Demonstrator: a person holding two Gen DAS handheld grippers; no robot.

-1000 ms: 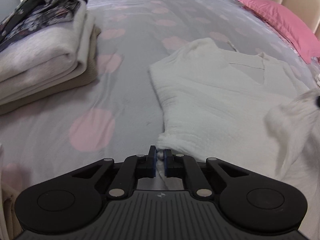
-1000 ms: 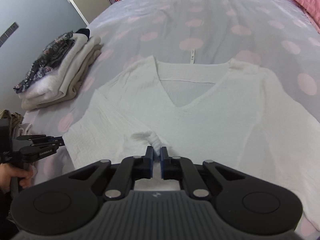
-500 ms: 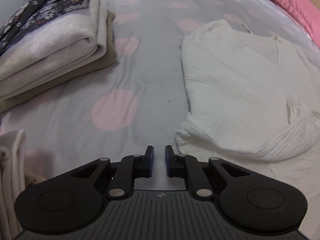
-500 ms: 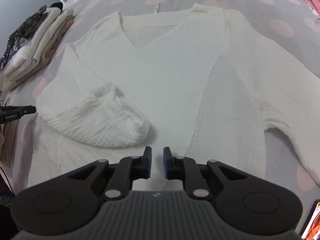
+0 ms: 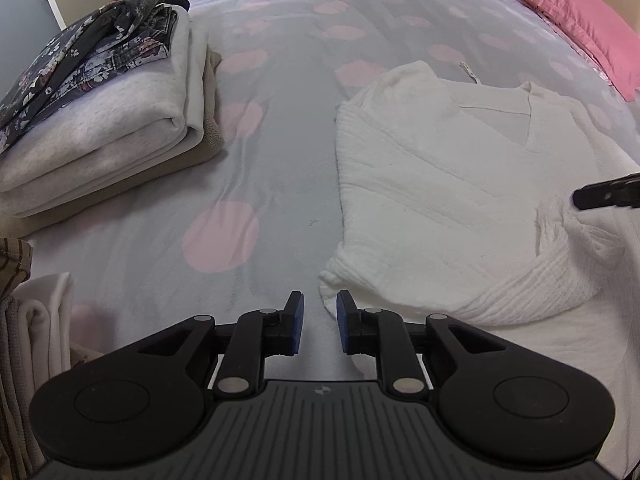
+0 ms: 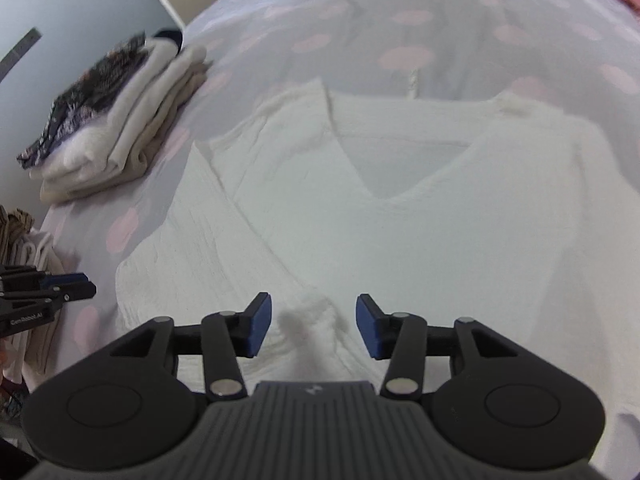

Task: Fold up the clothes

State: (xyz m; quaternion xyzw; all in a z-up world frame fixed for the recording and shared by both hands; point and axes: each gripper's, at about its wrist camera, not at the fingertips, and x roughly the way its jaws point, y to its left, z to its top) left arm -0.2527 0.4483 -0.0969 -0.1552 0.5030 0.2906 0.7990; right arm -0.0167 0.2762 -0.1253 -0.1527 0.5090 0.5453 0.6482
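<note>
White top (image 6: pixel 400 240) lies on the bed (image 5: pixel 280 160), both my grippers' fingers opening and empty, so its folded sleeve (image 5: pixel 460 280) might slide back open.

Right gripper (image 6: pixel 314 322) over white V-neck top (image 6: pixel 420 240), which lies flat on the dotted bedspread (image 6: pixel 400 20). Jaws opening; bunched sleeve cuff (image 6: pixel 310 320) sits between the pads, untouched (picture blurred). Stack of folded clothes (image 6: pixel 116 136) at upper left. Left gripper (image 6: pixel 86 285) enters at the left edge.
</note>
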